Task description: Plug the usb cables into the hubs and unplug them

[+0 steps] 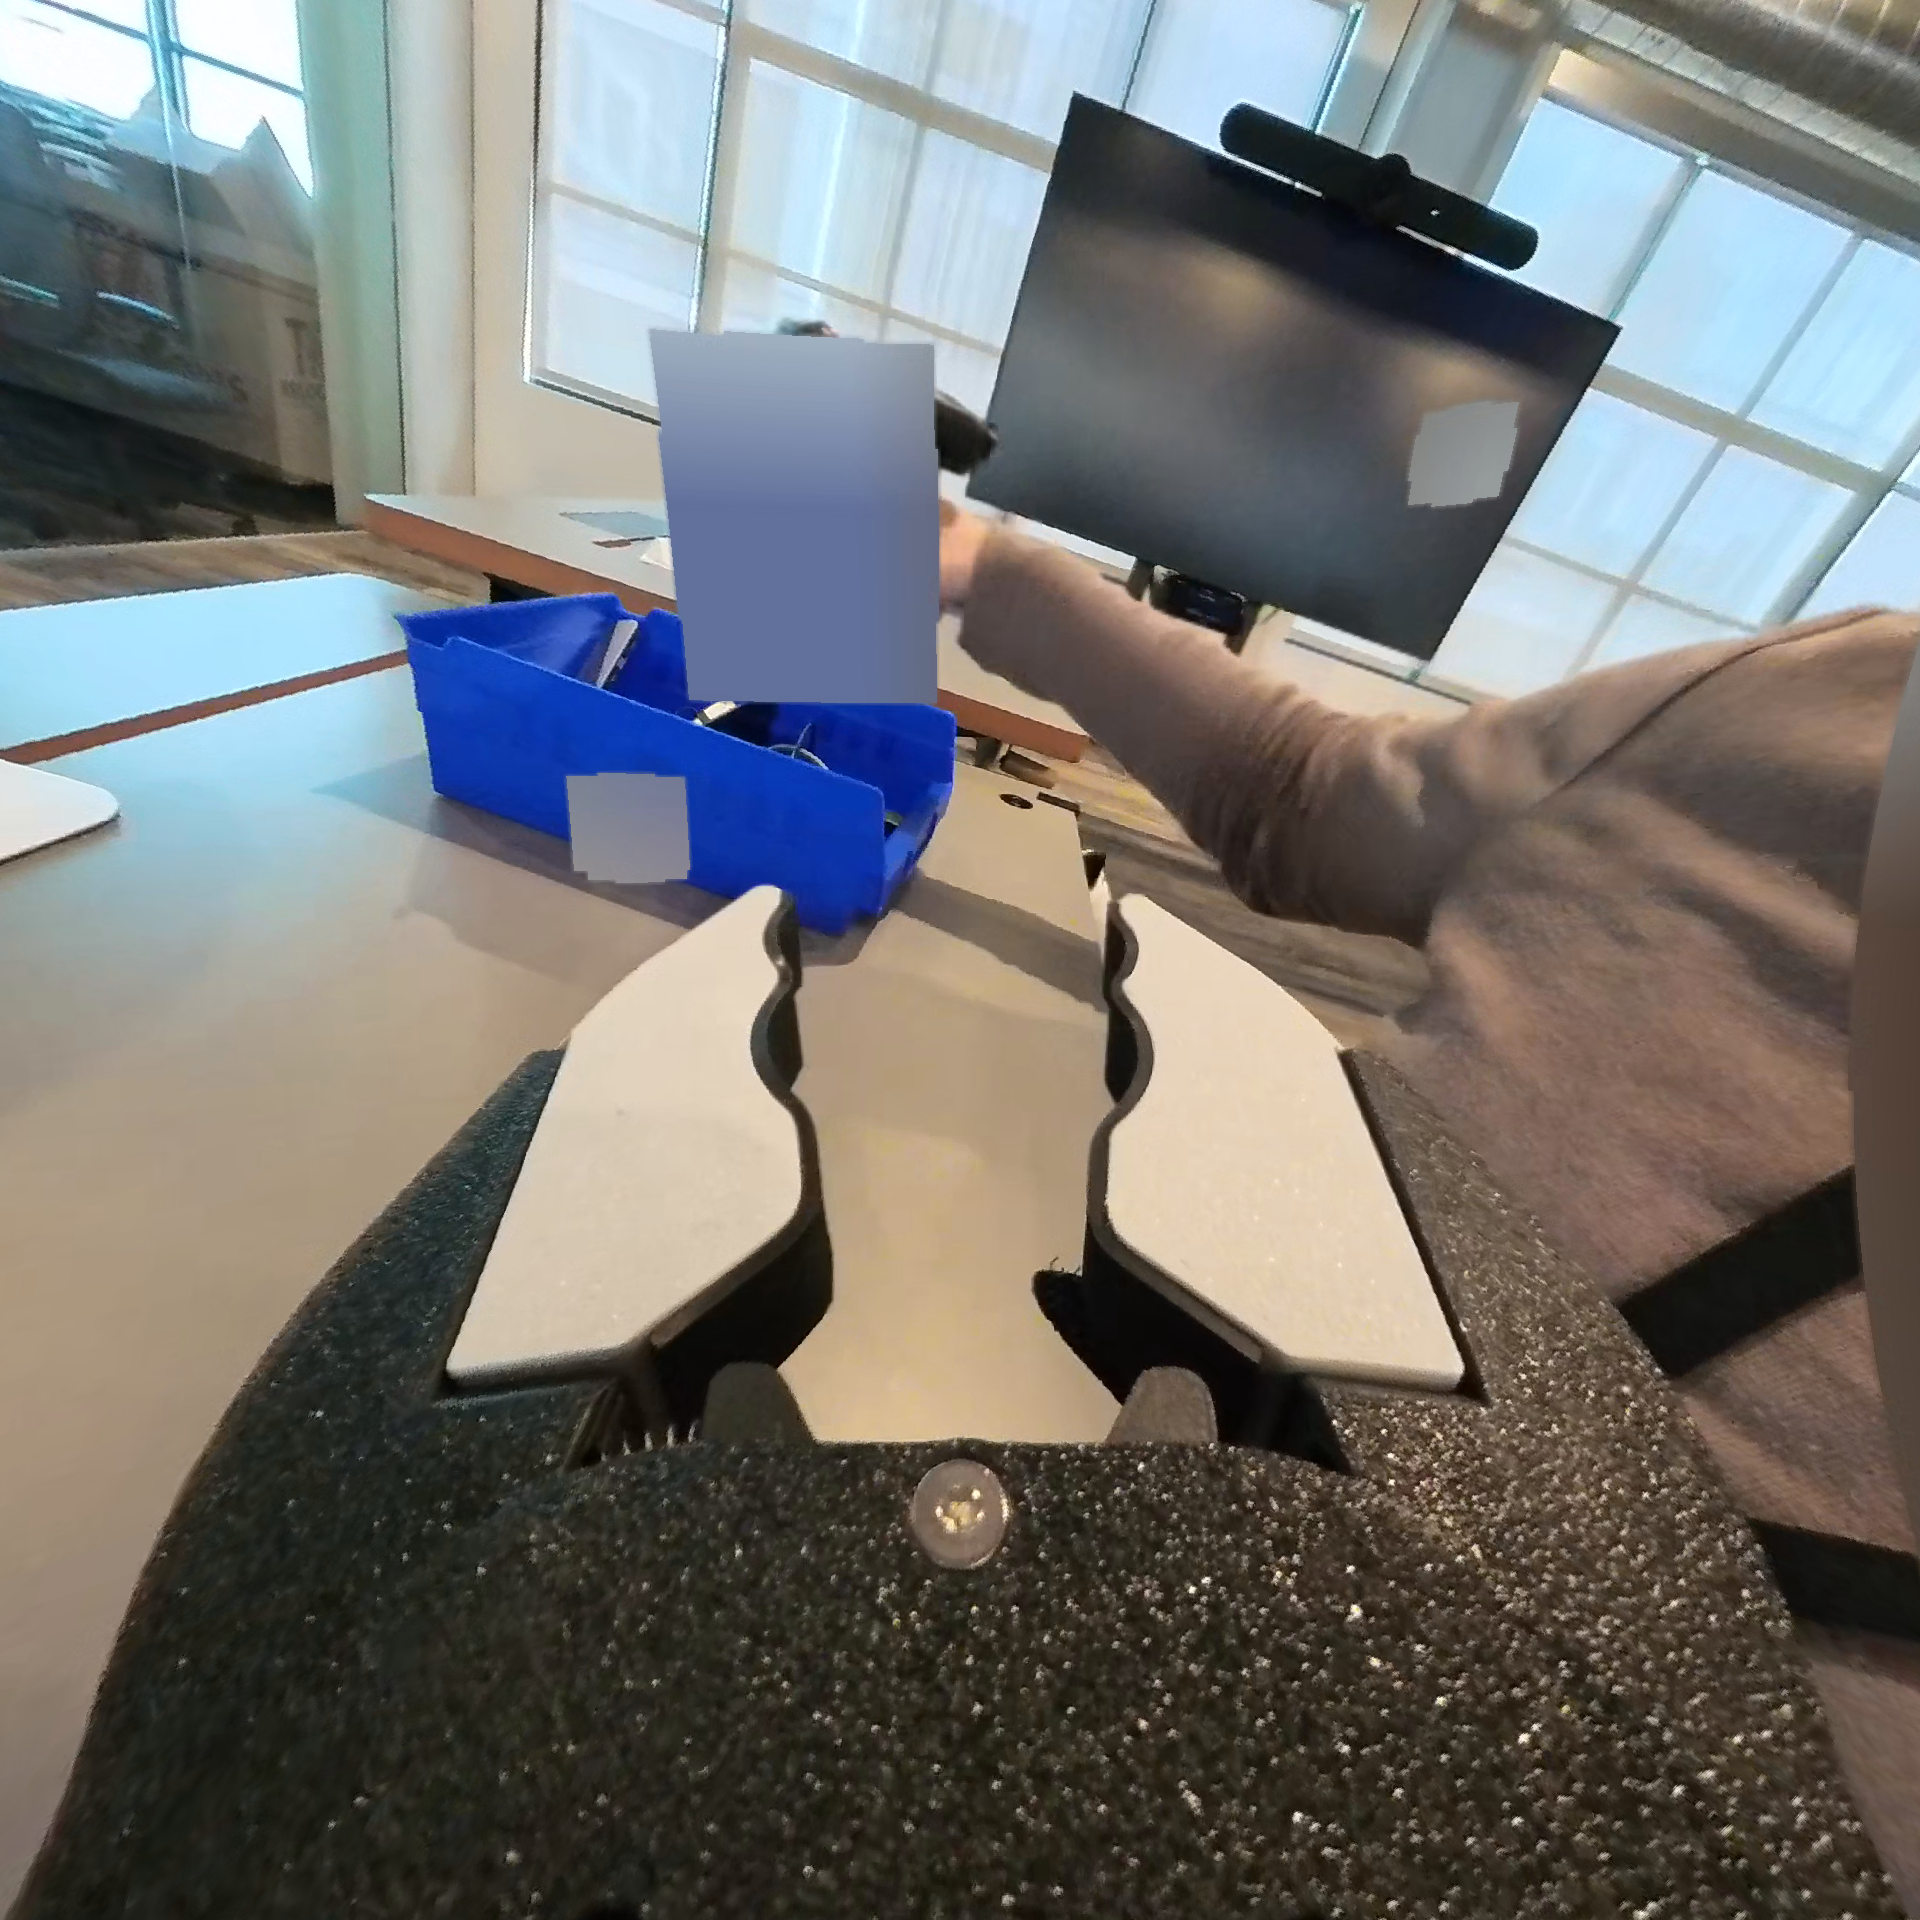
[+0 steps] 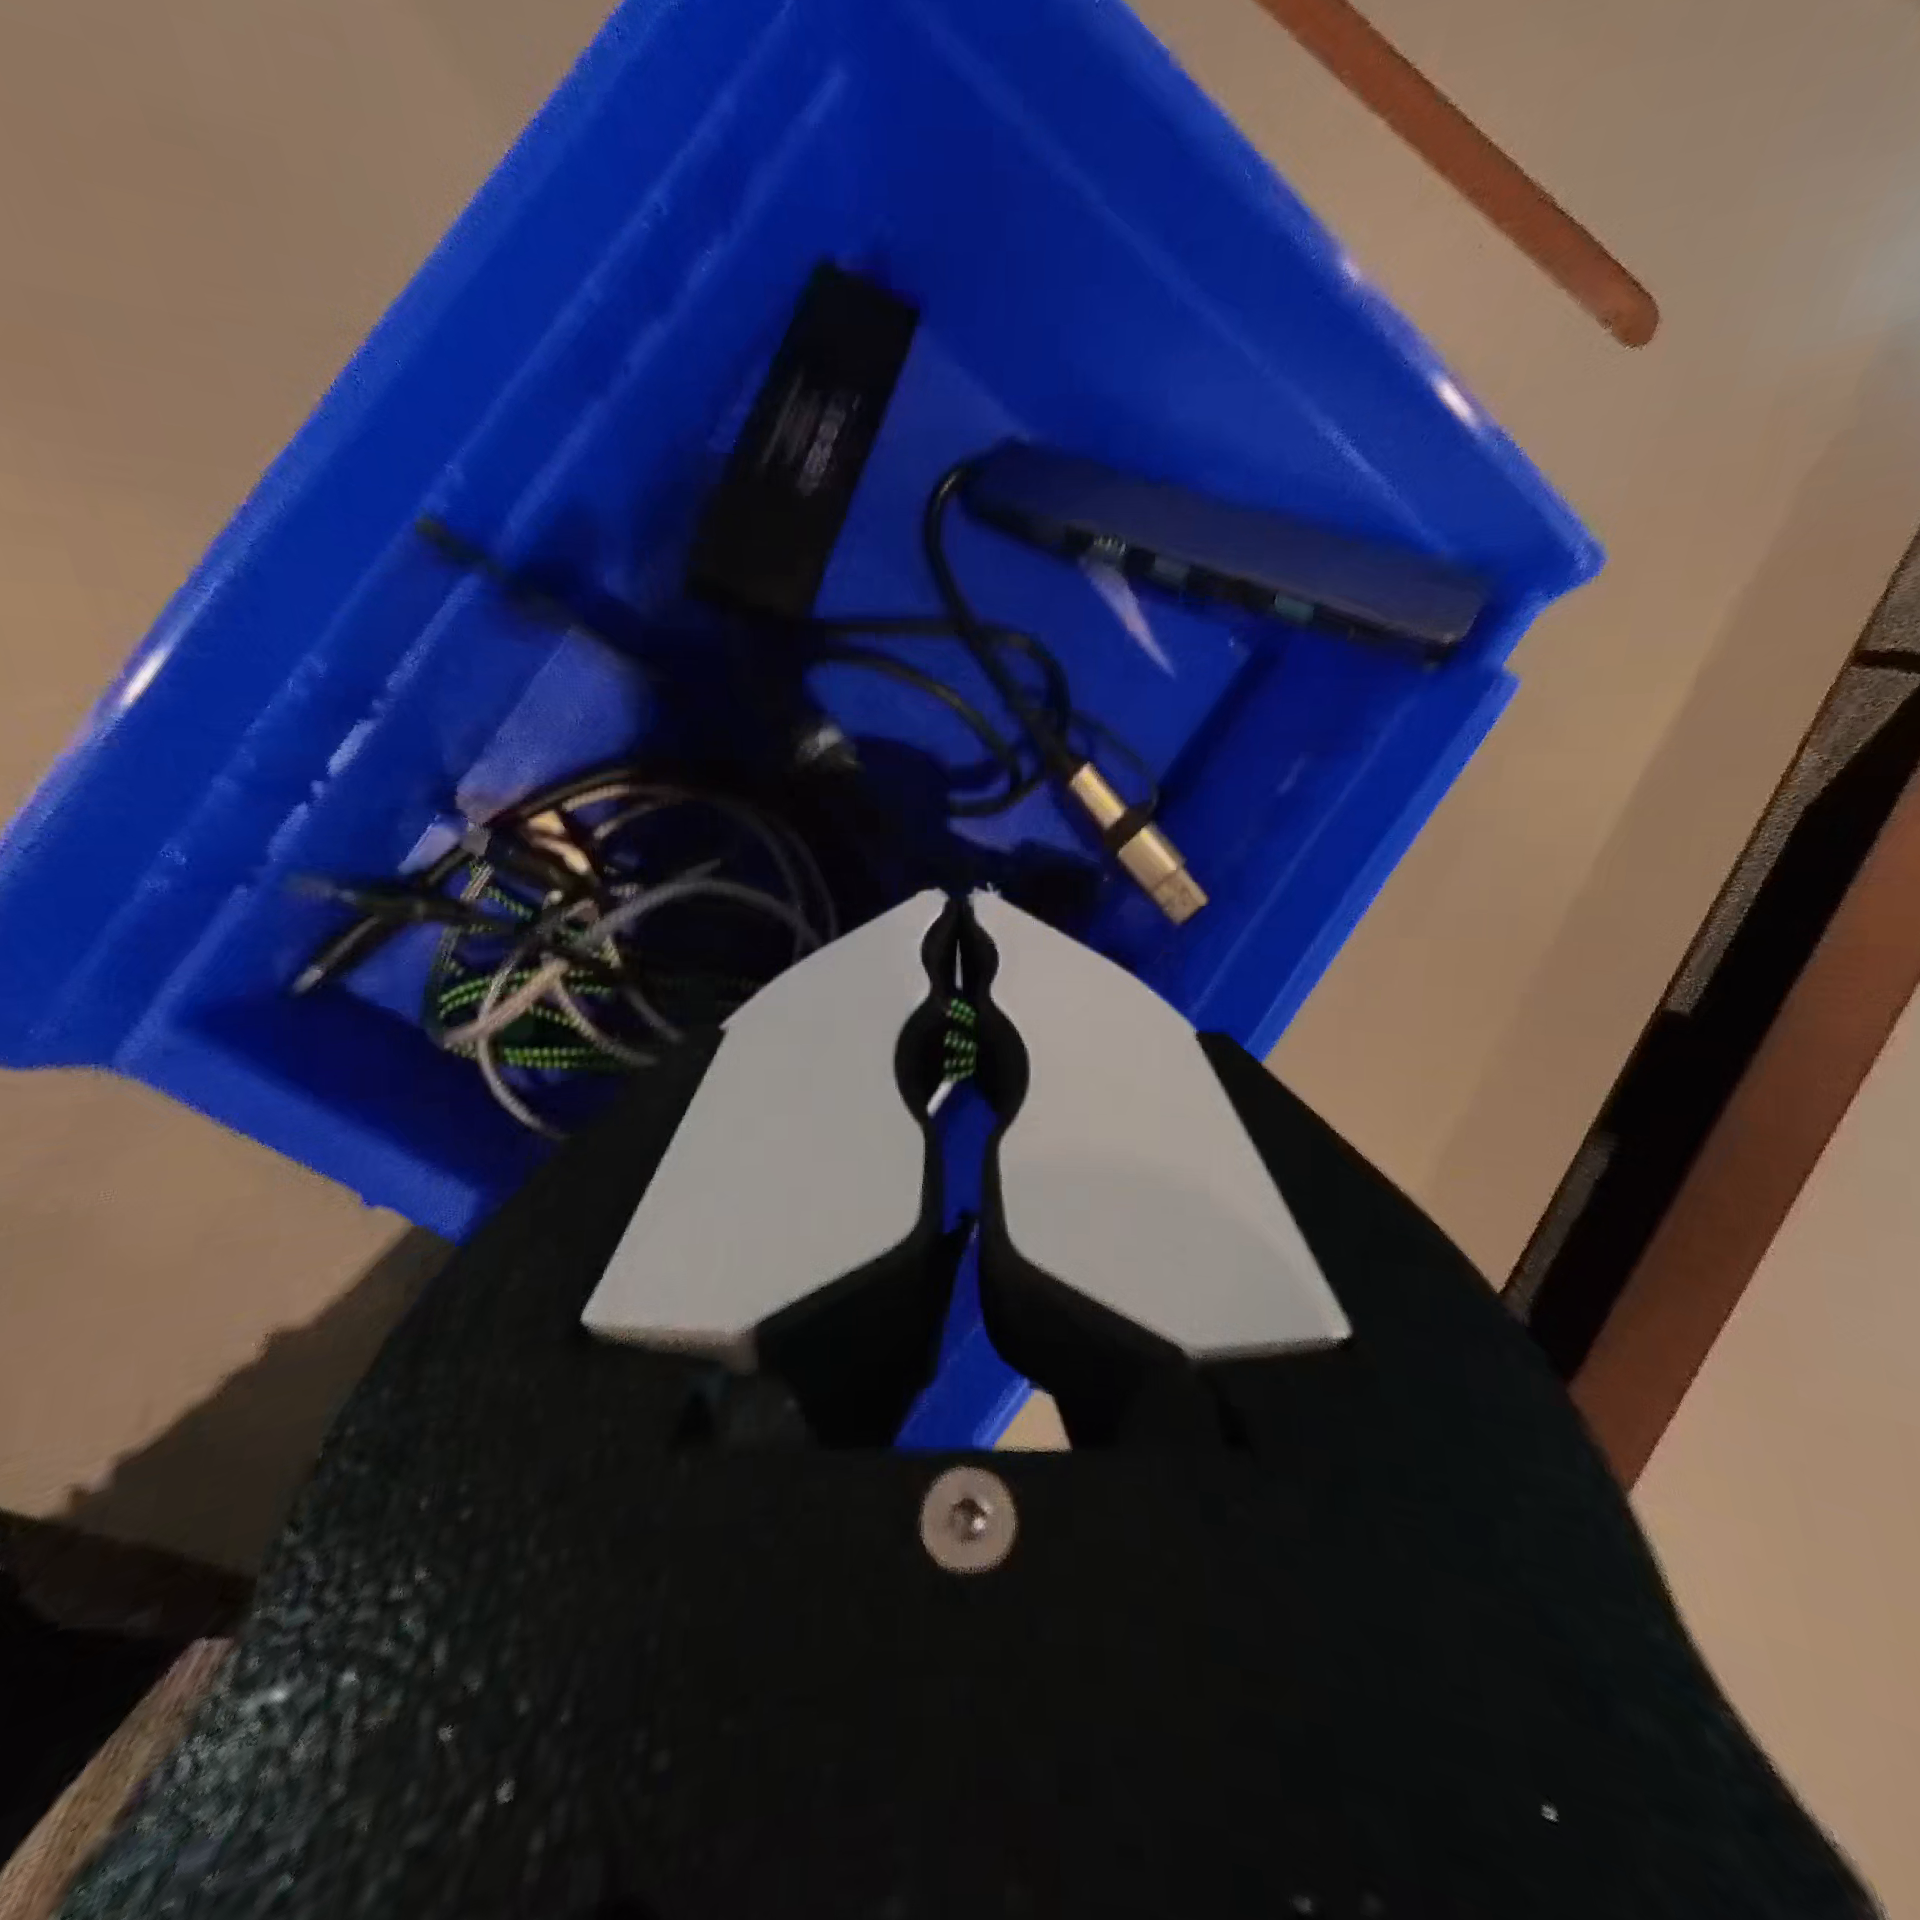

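A blue bin (image 2: 1039, 260) on the table holds a black hub (image 2: 800, 457), a grey hub (image 2: 1226, 551) with its own lead and silver USB plug (image 2: 1138, 842), and a tangle of braided cables (image 2: 540, 966). My right gripper (image 2: 961, 920) hangs over the bin's near end, fingers shut, with a green-and-black braided cable (image 2: 956, 1039) running through the hollow between them. My left gripper (image 1: 951, 935) is open and empty, low over the table (image 1: 260, 987), just short of the bin (image 1: 644, 769).
A person's arm in a taupe sleeve (image 1: 1299, 758) reaches across on the right, above the bin. A dark monitor (image 1: 1288, 384) on a stand is behind. The table edge and a gap to the floor (image 2: 1714, 935) lie right of the bin. A white pad (image 1: 42, 821) lies at far left. The left gripper's tips are roughly 45 centimeters from the right gripper's.
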Motion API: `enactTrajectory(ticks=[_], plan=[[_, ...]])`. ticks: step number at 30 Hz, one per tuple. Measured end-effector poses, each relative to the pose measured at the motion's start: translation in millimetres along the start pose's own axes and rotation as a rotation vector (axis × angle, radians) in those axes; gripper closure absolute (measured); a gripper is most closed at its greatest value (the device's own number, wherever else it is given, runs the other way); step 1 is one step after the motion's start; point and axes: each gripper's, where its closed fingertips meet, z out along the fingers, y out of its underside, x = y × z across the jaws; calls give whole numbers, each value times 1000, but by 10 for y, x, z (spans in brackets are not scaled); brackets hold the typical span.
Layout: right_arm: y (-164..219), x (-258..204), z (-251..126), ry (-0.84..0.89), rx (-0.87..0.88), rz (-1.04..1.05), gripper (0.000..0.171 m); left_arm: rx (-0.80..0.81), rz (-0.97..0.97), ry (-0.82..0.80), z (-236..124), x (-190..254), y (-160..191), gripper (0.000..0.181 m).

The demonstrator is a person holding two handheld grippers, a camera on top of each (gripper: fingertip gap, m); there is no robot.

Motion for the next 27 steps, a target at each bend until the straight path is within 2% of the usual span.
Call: enactTrajectory(ticks=[3, 9, 12, 15, 19, 21, 23, 27], plan=[[61, -173, -182, 3, 127, 28, 171, 5, 21, -24, -31, 12, -46, 126], [-539, -963, -880, -38, 673, 8, 140, -2, 126, -207, -242, -58, -220, 119], [-838, -1500, -1146, -112, 862, -47, 124, 19, 188, -394, -644, -115, -454, 118], [-1118, -2050, -1273, -214, 992, -128, 117, 77, 253, -647, -1269, -188, -725, 118], [-1431, -2754, -1149, -368, 1045, -325, 116, 88, 299, -938, -2044, -259, -849, 125], [-1567, -3076, -974, -450, 1048, -430, 112, 62, 288, -1029, -2286, -313, -815, 125], [-1695, -3377, -787, -557, 1035, -477, 110, 43, 258, -1059, -2409, -365, -763, 125], [-1975, -3917, -560, -780, 1023, -443, 109, -25, 196, -1058, -2483, -499, -600, 127]])
